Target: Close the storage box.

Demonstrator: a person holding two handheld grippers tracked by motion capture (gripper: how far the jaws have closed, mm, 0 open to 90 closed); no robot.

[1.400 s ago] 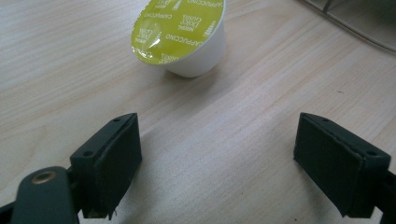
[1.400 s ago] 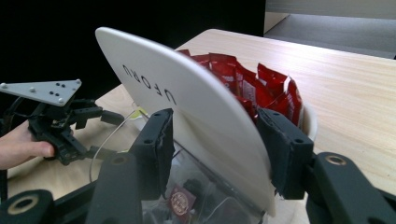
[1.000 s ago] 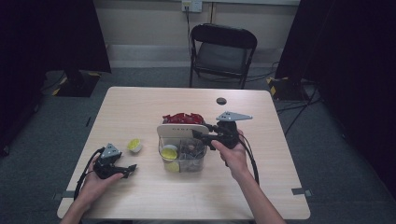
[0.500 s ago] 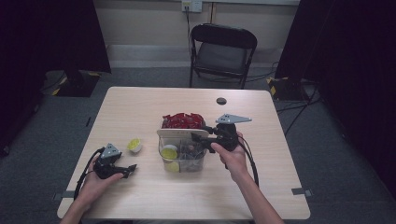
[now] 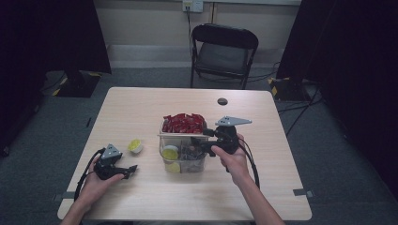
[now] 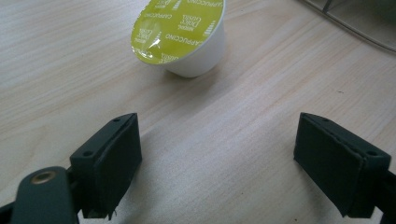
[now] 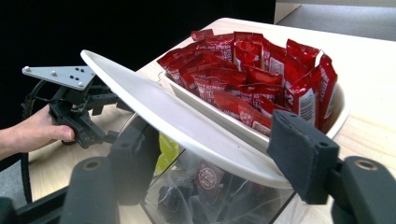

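A clear plastic box (image 5: pixel 184 159) stands mid-table, with yellow-lidded capsules and dark packets inside. Behind it a white tray (image 7: pixel 343 105) holds red sachets (image 7: pixel 252 74). A white lid (image 7: pixel 187 121) lies tilted across the box's top. My right gripper (image 5: pixel 199 143) is at the box's right side. Its jaws have just been opening and now stand apart, with the lid's edge between them and neither pad pressing on it. My left gripper (image 5: pixel 131 169) rests open on the table at the left. A white capsule with a yellow-green foil top (image 6: pixel 182 37) lies just ahead of the left gripper's jaws.
A black folding chair (image 5: pixel 224 51) stands beyond the far edge of the table. A small black round object (image 5: pixel 222 101) lies on the far part of the tabletop. Bare wood surrounds the box on its left, right and near sides.
Both hands have stayed in place. The right gripper's jaws look wider apart around the lid's edge than before.
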